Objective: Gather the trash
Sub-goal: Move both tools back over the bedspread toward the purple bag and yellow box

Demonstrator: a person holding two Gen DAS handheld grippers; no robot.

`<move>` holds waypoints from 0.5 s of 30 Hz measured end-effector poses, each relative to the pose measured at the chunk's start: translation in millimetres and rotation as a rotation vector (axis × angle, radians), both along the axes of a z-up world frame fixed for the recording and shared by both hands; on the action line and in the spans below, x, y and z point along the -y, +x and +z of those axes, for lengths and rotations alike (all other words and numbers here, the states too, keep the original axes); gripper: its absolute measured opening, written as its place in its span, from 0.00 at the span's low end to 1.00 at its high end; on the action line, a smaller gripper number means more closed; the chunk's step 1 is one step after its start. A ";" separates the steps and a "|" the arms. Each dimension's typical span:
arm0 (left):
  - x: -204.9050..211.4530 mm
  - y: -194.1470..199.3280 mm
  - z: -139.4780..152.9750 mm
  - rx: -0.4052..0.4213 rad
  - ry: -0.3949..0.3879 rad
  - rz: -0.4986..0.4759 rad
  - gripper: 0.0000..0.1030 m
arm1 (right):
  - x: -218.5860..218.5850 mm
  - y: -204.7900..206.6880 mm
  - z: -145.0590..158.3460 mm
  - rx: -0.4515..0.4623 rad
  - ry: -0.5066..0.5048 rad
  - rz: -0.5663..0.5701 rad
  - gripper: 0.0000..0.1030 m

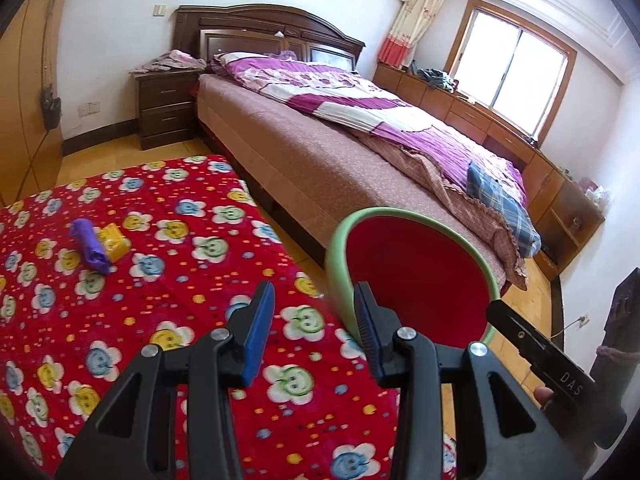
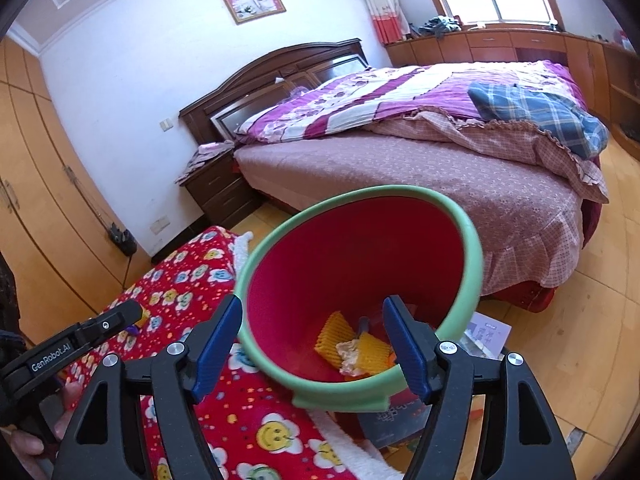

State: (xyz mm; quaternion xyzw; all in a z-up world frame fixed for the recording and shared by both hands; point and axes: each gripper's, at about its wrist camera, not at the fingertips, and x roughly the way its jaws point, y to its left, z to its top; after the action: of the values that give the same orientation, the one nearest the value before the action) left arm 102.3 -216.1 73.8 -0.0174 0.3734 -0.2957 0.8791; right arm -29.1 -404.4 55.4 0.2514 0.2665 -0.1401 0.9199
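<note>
A red bin with a green rim [image 1: 416, 276] stands at the right edge of the red flower blanket [image 1: 140, 280]; it also shows in the right wrist view [image 2: 360, 256]. Inside lie yellow foam nets [image 2: 356, 346] and a crumpled scrap. A purple wrapper [image 1: 90, 246] and a yellow piece [image 1: 114, 242] lie on the blanket at far left. My left gripper [image 1: 314, 320] is open and empty above the blanket, next to the bin's rim. My right gripper [image 2: 312, 344] is open and empty, its fingers wide over the bin's near rim.
A large bed [image 1: 360, 128] with a purple quilt stands behind the bin. A dark nightstand [image 1: 166, 108] is by the wall. Wooden cabinets [image 1: 520, 152] run under the window. Papers [image 2: 486, 334] lie on the wooden floor beside the bin.
</note>
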 end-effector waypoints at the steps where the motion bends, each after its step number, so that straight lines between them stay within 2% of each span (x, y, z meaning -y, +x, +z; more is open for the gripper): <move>1: -3.5 0.8 0.9 0.002 0.002 0.006 0.40 | -3.5 1.2 0.8 0.000 -0.002 0.006 0.72; 15: -63.7 27.8 6.2 0.013 0.008 0.115 0.40 | -38.9 22.4 -3.5 -0.022 -0.006 0.069 0.72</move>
State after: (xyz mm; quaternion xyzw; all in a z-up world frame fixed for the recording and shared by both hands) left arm 130.1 -152.4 80.0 -0.0331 0.3671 -0.2433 0.8972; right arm -6.7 -365.5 51.9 0.2378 0.2848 -0.1121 0.9218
